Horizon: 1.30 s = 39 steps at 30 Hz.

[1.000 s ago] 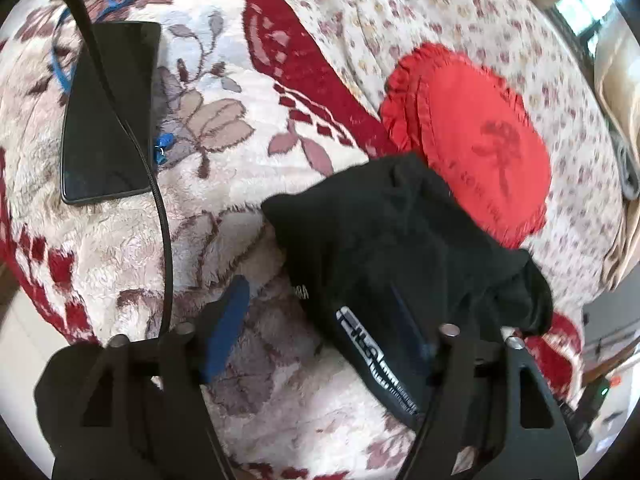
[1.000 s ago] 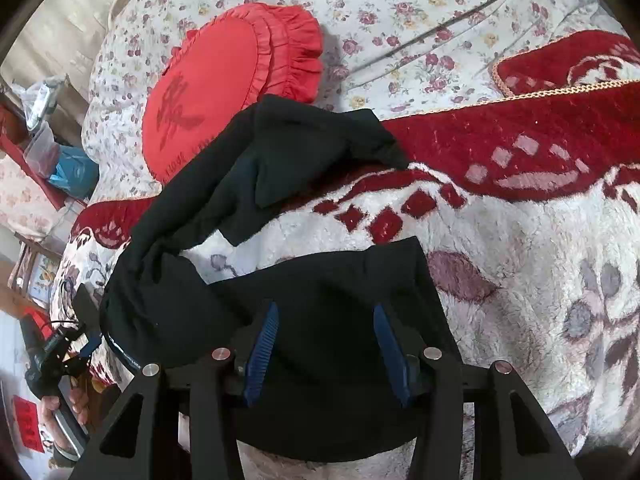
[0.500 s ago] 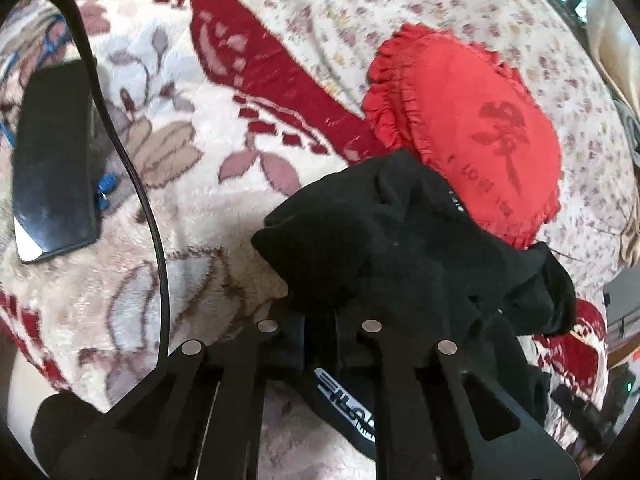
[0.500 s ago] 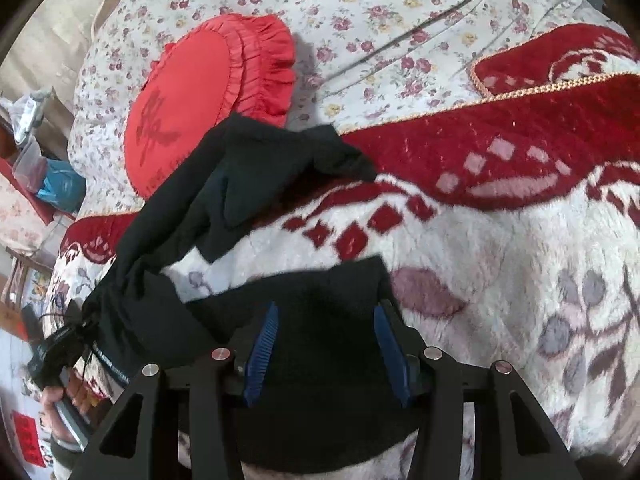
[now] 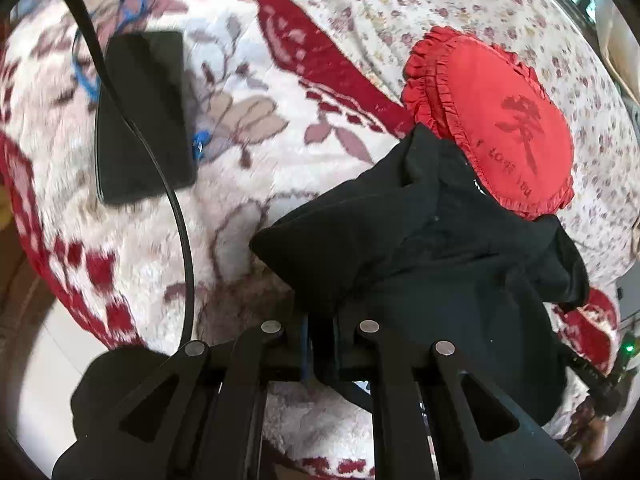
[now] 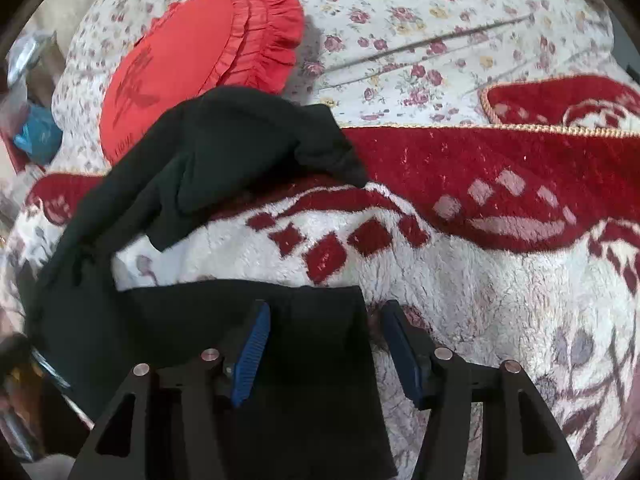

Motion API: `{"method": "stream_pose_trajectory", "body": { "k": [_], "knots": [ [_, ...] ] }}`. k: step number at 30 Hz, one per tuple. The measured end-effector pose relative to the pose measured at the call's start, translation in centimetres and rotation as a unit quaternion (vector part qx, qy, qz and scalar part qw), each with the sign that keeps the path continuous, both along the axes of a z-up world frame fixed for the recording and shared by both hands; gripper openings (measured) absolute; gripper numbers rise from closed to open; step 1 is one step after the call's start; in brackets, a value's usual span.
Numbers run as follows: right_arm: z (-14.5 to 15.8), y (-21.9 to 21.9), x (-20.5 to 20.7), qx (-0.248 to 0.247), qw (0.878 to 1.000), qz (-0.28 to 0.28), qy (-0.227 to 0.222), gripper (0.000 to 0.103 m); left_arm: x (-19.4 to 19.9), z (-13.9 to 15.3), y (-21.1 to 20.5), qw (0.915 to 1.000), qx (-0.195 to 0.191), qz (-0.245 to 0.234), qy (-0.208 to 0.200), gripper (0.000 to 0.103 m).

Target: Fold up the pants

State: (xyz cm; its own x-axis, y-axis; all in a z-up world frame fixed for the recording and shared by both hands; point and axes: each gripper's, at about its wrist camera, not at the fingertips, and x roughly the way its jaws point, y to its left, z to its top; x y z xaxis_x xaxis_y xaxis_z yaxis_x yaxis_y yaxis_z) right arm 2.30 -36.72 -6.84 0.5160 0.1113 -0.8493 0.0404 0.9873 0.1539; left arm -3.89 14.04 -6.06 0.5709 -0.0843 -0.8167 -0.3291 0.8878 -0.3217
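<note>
Black pants (image 5: pixel 432 248) lie bunched on the fleece blanket (image 5: pixel 248 216), far end lapping over the lower edge of the red heart cushion (image 5: pixel 500 132). L gripper (image 5: pixel 320 344) has its jaws clamped tight on a fold of the pants at the near-left corner, fabric pinched between the pads and pulled up into a peak. R gripper (image 6: pixel 324 344) sits over the other end: jaws apart and just been widening, blue pads (image 6: pixel 252 344) not pressing anything; L pad rests over the cloth, R pad is just past the pants' (image 6: pixel 224 184) right hem, above bare blanket (image 6: pixel 480 280). That hem edge runs straight down between the two pads. In the R view the pants curve in a U, w/ a strip of bare blanket inside the bend. Open room: wide bare fleece to the right of the R gripper, and between the pants and the black tablet (image 5: pixel 140 116) in the L view. A black cable (image 5: pixel 176 216) crosses over the tablet. Cushion (image 6: pixel 192 60) crowds the far side; floral sheet (image 6: pixel 420 20) beyond.
</note>
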Motion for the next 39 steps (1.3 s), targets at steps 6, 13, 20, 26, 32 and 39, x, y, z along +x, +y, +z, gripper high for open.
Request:
{"method": "stream_pose_trajectory", "body": {
  "k": [6, 13, 20, 26, 32, 39],
  "knots": [
    [1.0, -0.4, -0.5, 0.000, 0.999, 0.013, -0.033, 0.006, -0.3, -0.7, 0.1, 0.9999, -0.009, 0.003, 0.014, 0.007],
    [1.9, -1.7, -1.0, -0.019, 0.999, -0.007, -0.040, 0.006, -0.6, -0.7, -0.9, 0.9997, 0.017, -0.007, 0.018, 0.008],
    [0.5, -2.5, 0.2, -0.035, 0.998, -0.038, -0.020, 0.044, -1.2, -1.0, 0.9, 0.9994, -0.010, 0.006, 0.034, 0.034],
    [4.3, -2.0, 0.2, 0.019, 0.998, -0.028, -0.059, 0.052, -2.1, 0.5, 2.0, 0.9994, 0.000, 0.002, 0.035, 0.054],
    [7.5, 6.2, 4.2, 0.077, 0.987, 0.113, -0.085, 0.052, -1.7, 4.2, 2.0, 0.9996, 0.027, -0.010, -0.003, 0.056],
    [7.7, 19.3, 12.0, 0.098, 0.952, 0.282, -0.066, 0.055, 3.3, 5.2, 1.0, 0.9980, 0.008, -0.063, -0.008, 0.067]
  ]
}}
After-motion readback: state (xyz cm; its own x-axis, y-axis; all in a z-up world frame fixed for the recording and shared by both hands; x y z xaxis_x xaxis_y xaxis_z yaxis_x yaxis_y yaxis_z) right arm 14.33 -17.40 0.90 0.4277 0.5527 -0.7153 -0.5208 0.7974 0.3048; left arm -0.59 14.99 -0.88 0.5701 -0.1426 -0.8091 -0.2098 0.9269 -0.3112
